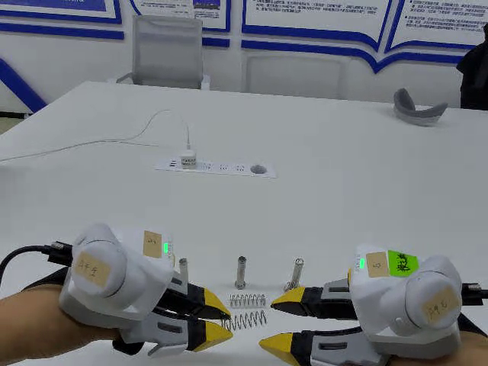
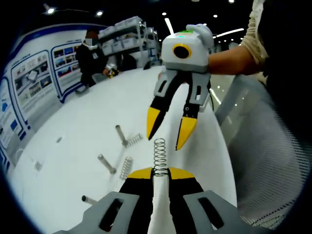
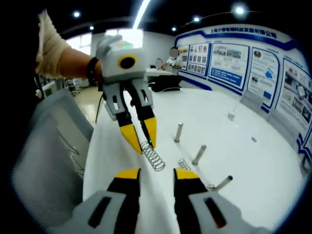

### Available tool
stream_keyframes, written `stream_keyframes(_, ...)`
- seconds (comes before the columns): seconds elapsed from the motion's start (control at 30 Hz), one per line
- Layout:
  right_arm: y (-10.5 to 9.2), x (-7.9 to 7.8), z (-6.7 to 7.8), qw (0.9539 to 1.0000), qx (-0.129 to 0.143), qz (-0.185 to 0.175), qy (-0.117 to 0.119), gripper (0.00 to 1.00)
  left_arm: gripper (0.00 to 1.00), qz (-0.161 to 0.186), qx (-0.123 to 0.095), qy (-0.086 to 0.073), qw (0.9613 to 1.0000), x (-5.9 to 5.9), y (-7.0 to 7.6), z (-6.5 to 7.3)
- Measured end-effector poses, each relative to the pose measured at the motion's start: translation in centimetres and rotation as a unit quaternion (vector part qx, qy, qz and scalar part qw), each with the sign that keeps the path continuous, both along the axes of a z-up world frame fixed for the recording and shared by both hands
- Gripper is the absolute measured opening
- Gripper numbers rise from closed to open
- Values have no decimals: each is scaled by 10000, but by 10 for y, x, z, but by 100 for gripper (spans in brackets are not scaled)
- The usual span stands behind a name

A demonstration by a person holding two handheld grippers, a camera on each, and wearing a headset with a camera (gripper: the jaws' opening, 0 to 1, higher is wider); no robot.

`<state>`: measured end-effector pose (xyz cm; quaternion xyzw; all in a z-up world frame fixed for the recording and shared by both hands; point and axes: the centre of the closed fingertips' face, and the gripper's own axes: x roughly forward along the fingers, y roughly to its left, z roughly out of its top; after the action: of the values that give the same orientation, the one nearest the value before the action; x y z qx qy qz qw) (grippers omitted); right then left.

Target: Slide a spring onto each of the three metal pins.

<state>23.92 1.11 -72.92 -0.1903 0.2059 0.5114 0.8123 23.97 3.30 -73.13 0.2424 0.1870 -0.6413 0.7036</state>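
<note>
The left gripper (image 2: pixel 161 172) pinches a spring (image 2: pixel 160 148) by one end, its free end out at twelve o'clock toward the spread right gripper (image 2: pixel 169 127), likely for threading onto the pins (image 2: pixel 106 163) at nine o'clock on the worktop (image 2: pixel 87 122).

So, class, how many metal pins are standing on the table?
3, upright in a row: left pin partly behind the left gripper, middle pin in the centre, right pin beside the right gripper. None seems hidden.
</note>
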Motion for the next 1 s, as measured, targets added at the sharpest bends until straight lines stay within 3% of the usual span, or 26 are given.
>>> stream_keyframes(0.2,2,-3,0,10000,-9,95,-25,24,10,-173,52,-69,9998,-5,-3,0)
stream_keyframes(0.7,6,-8,1,9995,-85,272,-132,14,10,-287,63,-31,9996,-9,-6,0)
stream_keyframes(1.0,4,-8,-1,9993,-144,296,-177,14,10,-217,-89,215,9995,-9,-6,7)
